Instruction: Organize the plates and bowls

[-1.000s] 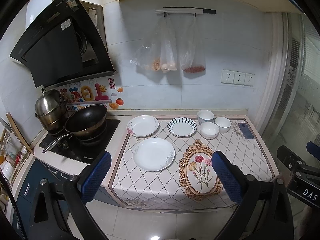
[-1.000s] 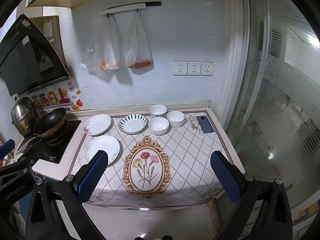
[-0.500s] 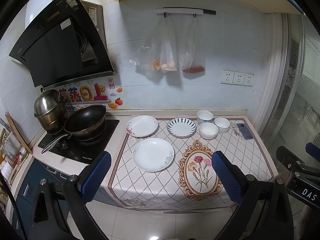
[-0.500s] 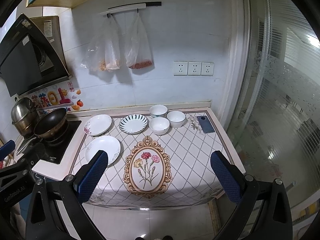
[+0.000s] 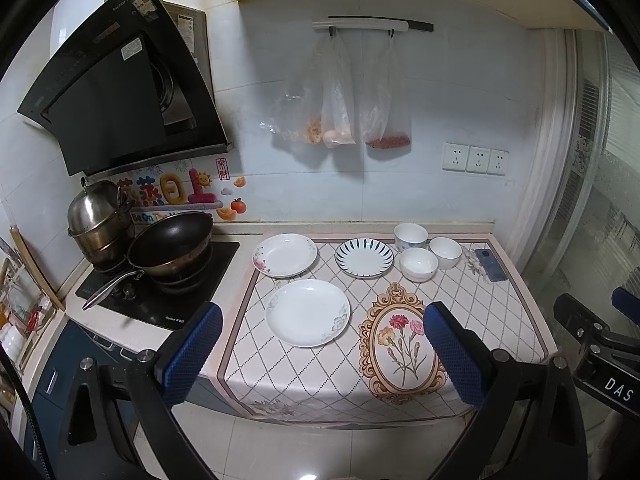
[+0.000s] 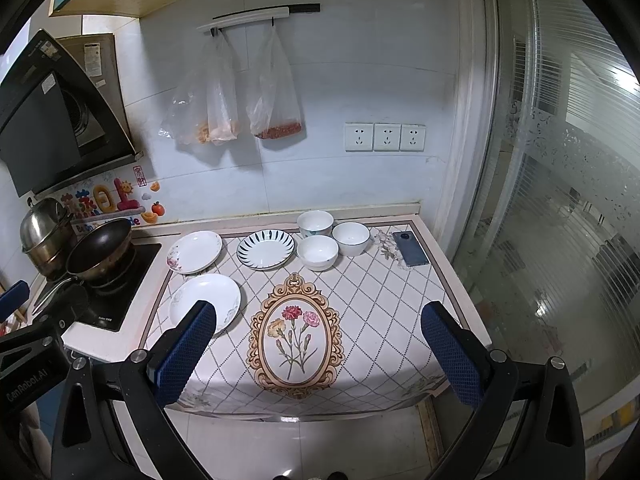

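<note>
Left gripper (image 5: pixel 322 344) gapes above patterned tablecloth (image 5: pixel 472 304) beside stove (image 5: pixel 160 300).

right hand-held gripper (image 6: pixel 316 344) agape (empty) | 3 plates (image 6: pixel 265 249) | 3 bowls (image 6: pixel 317 252) | phone (image 6: pixel 410 253)

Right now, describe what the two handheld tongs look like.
The left tongs and right tongs match: black angular frames with silver bolts, and two fingers padded in textured blue. The right tongs' body, seen from the left camera, carries white letters "DAS"; the left tongs' body, seen from the right camera, reads "CenRobot.AI". No cables or sleeves show.
</note>
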